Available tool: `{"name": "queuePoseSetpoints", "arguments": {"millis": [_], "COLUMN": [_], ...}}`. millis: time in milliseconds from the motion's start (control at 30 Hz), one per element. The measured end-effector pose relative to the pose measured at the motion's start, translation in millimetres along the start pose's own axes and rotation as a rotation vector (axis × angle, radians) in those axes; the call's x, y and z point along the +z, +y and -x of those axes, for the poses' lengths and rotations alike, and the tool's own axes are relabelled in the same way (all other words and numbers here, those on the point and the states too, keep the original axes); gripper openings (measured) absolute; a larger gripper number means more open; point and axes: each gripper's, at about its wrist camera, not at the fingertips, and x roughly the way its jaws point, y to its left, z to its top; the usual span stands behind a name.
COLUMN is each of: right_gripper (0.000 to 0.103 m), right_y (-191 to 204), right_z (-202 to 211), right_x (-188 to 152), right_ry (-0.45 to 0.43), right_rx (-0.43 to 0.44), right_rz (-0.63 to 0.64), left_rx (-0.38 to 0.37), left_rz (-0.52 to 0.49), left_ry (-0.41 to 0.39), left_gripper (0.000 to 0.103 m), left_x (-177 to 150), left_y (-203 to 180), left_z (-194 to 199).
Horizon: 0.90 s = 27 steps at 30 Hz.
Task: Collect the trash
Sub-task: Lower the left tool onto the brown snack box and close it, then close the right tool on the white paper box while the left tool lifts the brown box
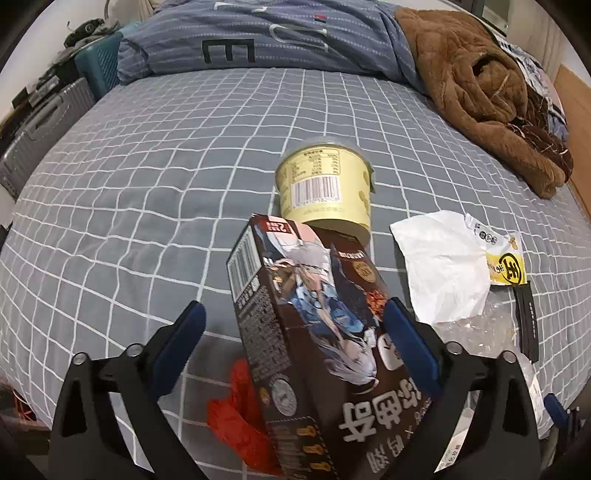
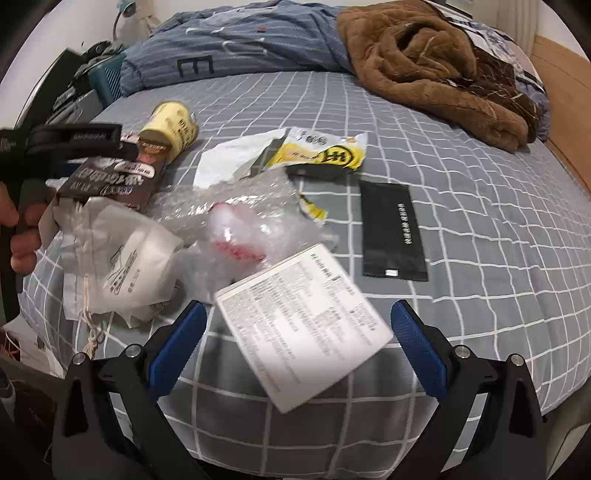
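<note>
Trash lies on a grey checked bed. In the left wrist view a dark brown snack box (image 1: 317, 354) lies between the open fingers of my left gripper (image 1: 293, 325), with a yellow cup (image 1: 325, 188) lying behind it and a red wrapper (image 1: 240, 410) under it. In the right wrist view my right gripper (image 2: 297, 325) is open around a white printed box (image 2: 303, 328), not closed on it. Clear bubble wrap (image 2: 240, 221), a white drawstring bag (image 2: 125, 262), a yellow wrapper (image 2: 325, 153), white paper (image 2: 236, 155) and a black sachet (image 2: 391, 230) lie beyond. The left gripper (image 2: 74, 147) shows at the left.
A brown fleece garment (image 2: 436, 62) and a blue striped duvet (image 1: 266, 33) lie at the bed's far end. A grey suitcase (image 1: 40, 129) and a teal crate (image 1: 99, 62) stand left of the bed. A wooden bed frame (image 2: 569, 110) runs on the right.
</note>
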Motion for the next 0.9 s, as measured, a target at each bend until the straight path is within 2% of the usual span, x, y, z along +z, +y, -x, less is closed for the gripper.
{"name": "queuePoseSetpoints", "arguments": {"millis": [100, 267, 400, 633, 667, 733, 800, 867, 900], "right_gripper": [0.096, 0.096, 0.088, 0.083, 0.081, 0.081, 0.081, 0.081, 0.081], "right_y": [2, -3, -5, -5, -6, -6, -6, -6, -6], "right_z": [-2, -8, -11, -6, -5, -5, -5, -5, -5], "right_x": [-1, -2, -3, -2, -1, -1, -1, -1, -1], "right_ry": [0.006, 0.037, 0.047, 0.033, 0.029, 0.033, 0.033, 0.033, 0.032], "right_rx": [-0.021, -0.045, -0.032, -0.033, -0.032, -0.034, -0.035, -0.037, -0.038], "right_rz": [0.009, -0.014, -0.021, -0.019, -0.021, -0.020, -0.018, -0.015, -0.015], "left_rx": [-0.026, -0.035, -0.042, -0.034, -0.036, -0.055, -0.070, -0.058, -0.060], "left_rz": [0.002, -0.013, -0.002, -0.013, -0.011, 0.007, 0.013, 0.009, 0.010], "left_ry": [0.016, 0.027, 0.023, 0.007, 0.008, 0.019, 0.054, 0.053, 0.054], "left_gripper": [0.081, 0.075, 0.065, 0.057, 0.058, 0.065, 0.084, 0.091, 0.091], "left_x": [-2, -4, -5, -4, -4, -5, -7, -9, -9], "left_y": [-2, -5, -2, -4, -4, 0, 2, 3, 3], "left_z": [0, 0, 3, 7, 7, 5, -2, -5, -7]}}
